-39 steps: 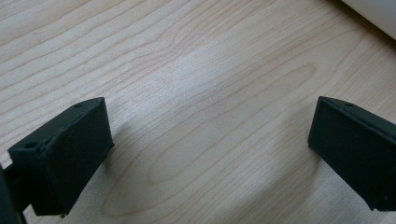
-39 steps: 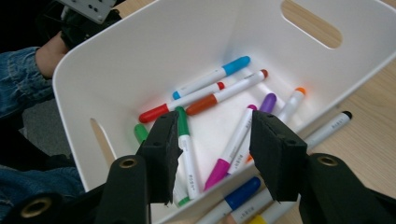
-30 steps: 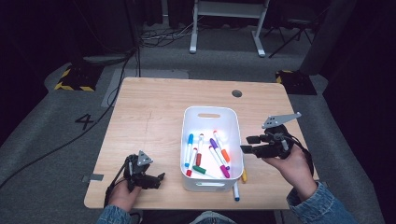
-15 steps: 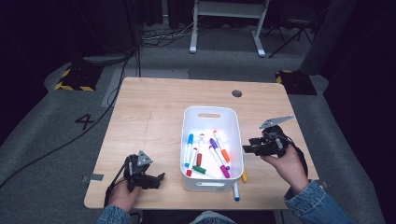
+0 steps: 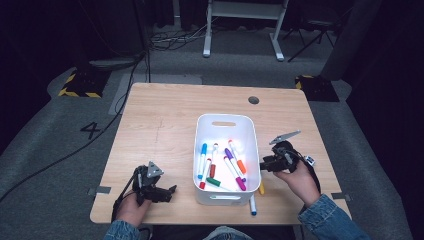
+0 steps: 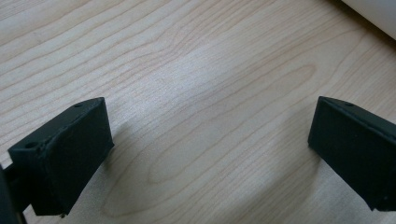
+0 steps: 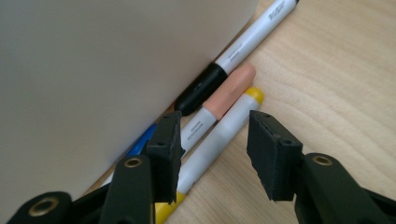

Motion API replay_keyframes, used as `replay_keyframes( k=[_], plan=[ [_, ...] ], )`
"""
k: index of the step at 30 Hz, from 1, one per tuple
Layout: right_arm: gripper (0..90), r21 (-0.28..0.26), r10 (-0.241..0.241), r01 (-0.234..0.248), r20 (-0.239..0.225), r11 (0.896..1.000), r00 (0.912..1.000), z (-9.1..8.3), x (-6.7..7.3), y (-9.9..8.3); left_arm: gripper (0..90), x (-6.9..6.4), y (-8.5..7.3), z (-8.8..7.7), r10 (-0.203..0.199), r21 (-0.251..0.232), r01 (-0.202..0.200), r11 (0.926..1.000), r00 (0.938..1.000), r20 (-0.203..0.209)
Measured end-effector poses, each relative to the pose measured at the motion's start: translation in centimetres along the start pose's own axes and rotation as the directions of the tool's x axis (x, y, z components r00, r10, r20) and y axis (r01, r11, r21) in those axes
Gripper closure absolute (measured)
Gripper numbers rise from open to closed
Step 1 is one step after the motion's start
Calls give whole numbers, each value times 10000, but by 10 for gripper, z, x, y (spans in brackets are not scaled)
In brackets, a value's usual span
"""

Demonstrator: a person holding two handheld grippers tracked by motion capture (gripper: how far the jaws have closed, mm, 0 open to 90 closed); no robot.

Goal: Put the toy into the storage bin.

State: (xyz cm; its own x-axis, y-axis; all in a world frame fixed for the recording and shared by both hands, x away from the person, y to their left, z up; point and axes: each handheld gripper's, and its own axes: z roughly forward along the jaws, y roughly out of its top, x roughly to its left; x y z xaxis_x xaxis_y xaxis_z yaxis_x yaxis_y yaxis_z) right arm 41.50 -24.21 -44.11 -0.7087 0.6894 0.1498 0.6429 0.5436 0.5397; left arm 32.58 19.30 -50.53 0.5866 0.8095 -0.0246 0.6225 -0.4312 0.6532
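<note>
A white bin (image 5: 202, 150) stands mid-table with several coloured markers (image 5: 231, 162) inside. My right gripper (image 5: 263, 165) is low beside the bin's right wall (image 7: 93, 70). It (image 7: 217, 144) is open, its jaws on either side of a yellow-capped marker (image 7: 224, 126) without touching it. A peach-capped marker (image 7: 229, 88), a black-capped marker (image 7: 252, 39) and a blue one (image 7: 140, 142) lie against the wall. My left gripper (image 5: 171, 192) rests at the front left, and it (image 6: 205, 149) is wide open over bare wood.
A yellow marker (image 5: 261, 188) and a blue-tipped marker (image 5: 252, 204) lie on the wooden table (image 5: 160, 125) by the bin's front right corner. A cable hole (image 5: 253, 100) sits near the far edge. Dark floor, cables and a stand lie beyond.
My right gripper has come down and moved in towards the bin's right wall, over the loose markers. My left gripper has stayed where it was.
</note>
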Motion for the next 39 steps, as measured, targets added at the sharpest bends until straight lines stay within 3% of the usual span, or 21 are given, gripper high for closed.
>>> replay_keyframes(
  k=[5,12,16,19,26,33,39],
  plan=[
    [603,424,60,-54,-150,9991,9999,16,-2,-6,0,0,0,0,2,-1,-2,10000,10000,3],
    [627,594,146,-142,-68,9981,9999,23,-5,-9,0,0,0,0,4,2,-4,10000,10000,5],
    [660,824,177,-186,123,9964,9998,24,-7,-11,0,0,0,0,-2,-3,2,10000,10000,0],
    [719,1165,145,-216,619,9930,9980,23,-9,-14,0,0,0,0,6,1,-6,10000,10000,4],
    [766,1098,294,-390,874,9932,9957,20,-14,-18,0,0,0,0,1,-1,-1,10000,10000,0],
    [768,1186,449,-523,639,9916,9969,19,-15,-17,0,0,0,0,-1,-1,1,10000,10000,-1],
    [769,770,573,-609,481,9952,9972,6,-16,-14,0,0,0,0,2,1,-2,10000,10000,-2]
  ],
)
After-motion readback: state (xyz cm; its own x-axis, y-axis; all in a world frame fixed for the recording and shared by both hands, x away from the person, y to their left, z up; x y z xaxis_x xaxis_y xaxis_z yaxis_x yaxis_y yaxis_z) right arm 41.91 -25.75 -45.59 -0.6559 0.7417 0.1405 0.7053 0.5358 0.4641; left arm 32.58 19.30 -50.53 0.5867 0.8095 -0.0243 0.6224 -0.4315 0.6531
